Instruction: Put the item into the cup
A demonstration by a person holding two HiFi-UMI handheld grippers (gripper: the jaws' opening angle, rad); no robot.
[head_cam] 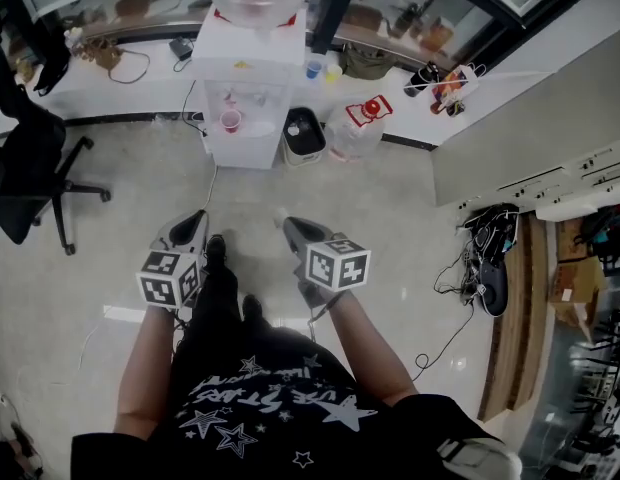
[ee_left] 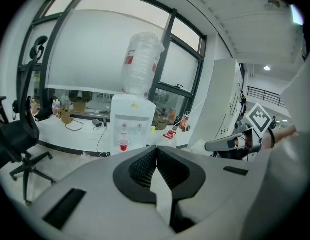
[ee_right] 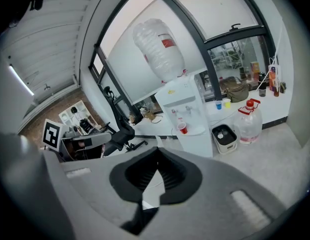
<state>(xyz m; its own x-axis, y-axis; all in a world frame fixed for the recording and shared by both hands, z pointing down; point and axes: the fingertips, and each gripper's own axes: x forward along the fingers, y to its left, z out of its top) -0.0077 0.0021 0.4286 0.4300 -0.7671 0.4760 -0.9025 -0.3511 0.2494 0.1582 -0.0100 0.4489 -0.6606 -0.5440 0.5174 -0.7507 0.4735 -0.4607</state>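
Ahead on dispenser, 1 red cup

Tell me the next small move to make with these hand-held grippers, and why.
Probably a step forward toward the water dispenser. The red cup stands on it, well out of reach, while the left hand-held gripper and the right hand-held gripper are both shut with nothing between their jaws. No item to put in shows yet, so closing the distance seems the sensible start.

We see a small red cup standing upright. It sits in the white water dispenser alcove, below the taps.
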